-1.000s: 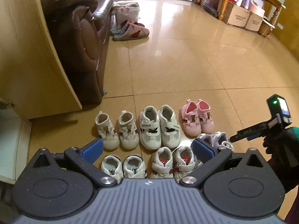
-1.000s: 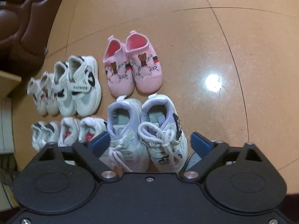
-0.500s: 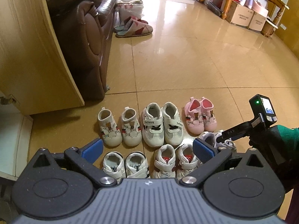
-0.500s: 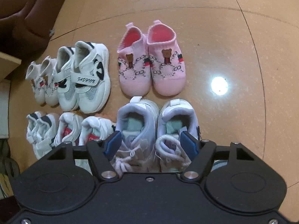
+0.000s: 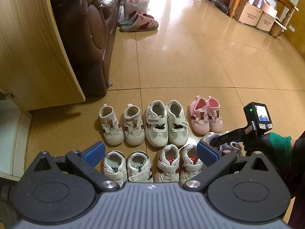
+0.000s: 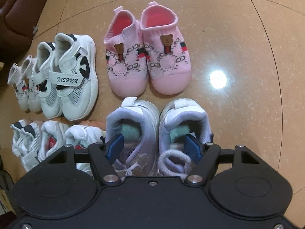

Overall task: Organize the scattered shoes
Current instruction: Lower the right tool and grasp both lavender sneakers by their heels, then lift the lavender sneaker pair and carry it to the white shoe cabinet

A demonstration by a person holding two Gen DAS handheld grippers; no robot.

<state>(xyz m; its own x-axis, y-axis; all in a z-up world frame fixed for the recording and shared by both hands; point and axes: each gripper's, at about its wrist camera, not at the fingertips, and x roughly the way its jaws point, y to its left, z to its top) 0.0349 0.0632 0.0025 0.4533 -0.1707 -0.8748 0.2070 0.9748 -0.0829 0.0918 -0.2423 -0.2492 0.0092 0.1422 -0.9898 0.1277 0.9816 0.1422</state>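
I'm looking down the right gripper: it's pointing straight at the floor, jaws partly spread and straddling the lavender pair. One blue pad is sitting at the outer side of the nearer-left shoe, the other inside the collar of its mate. I can't tell whether the pads are pressing yet; there's no visible squash in the uppers, so I'm treating the pair as bracketed, not gripped.

The pair is sitting on the tile floor, heels just short of the toes of the pink pair, at the right-hand end of the near row.

How I'm judging this step:
- Grabbing both shoes as one unit only works if the pads are bearing on the two outer walls. The pad inside the collar is likely squeezing one shoe alone, so I'd be shifting it outboard first.
- Loose laces are lying under the housing; I'm keeping them clear of the pads.
- Soft uppers are going to give, so I'm closing slowly and watching for the shoes to meet.
- Any nudge forward is risking a bump into the pink toes.

The left gripper is hanging spread and empty above the near row. The white strap pair and the rest are already lined up.
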